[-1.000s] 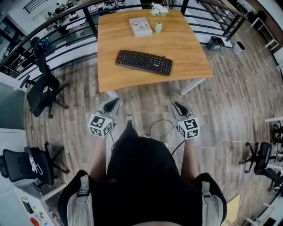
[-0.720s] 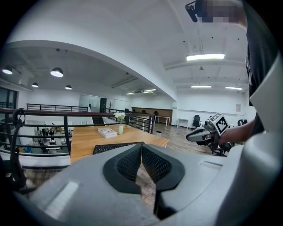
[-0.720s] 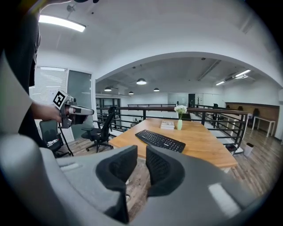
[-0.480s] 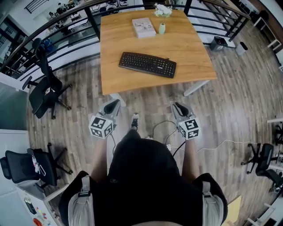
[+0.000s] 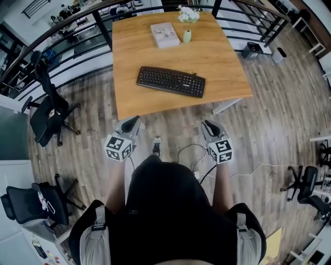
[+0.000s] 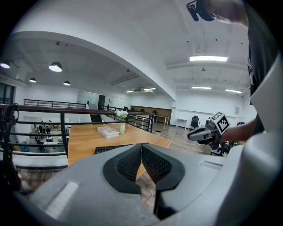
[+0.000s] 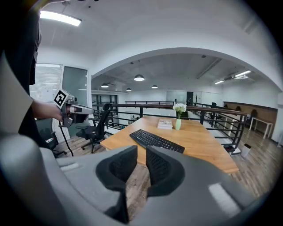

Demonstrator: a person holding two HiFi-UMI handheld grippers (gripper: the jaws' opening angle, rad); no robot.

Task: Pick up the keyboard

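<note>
A black keyboard (image 5: 170,82) lies slightly askew near the front of a wooden table (image 5: 217,62); it also shows in the right gripper view (image 7: 156,141), and only as a dark strip (image 6: 108,149) in the left gripper view. Both grippers hang over the floor short of the table's front edge. The left gripper (image 5: 133,122) is shut and empty, and so is the right gripper (image 5: 208,126). Each gripper view shows the other gripper out to the side (image 6: 199,133) (image 7: 82,110).
A book (image 5: 165,34), a small green vase (image 5: 186,36) and white flowers (image 5: 188,13) stand at the table's far end. A black railing (image 5: 77,33) runs behind and left of the table. Office chairs (image 5: 44,114) stand on the left. A cable (image 5: 194,155) lies on the wood floor.
The table and keyboard have come a little nearer in the head view. Both grippers stay shut and keep their spacing.
</note>
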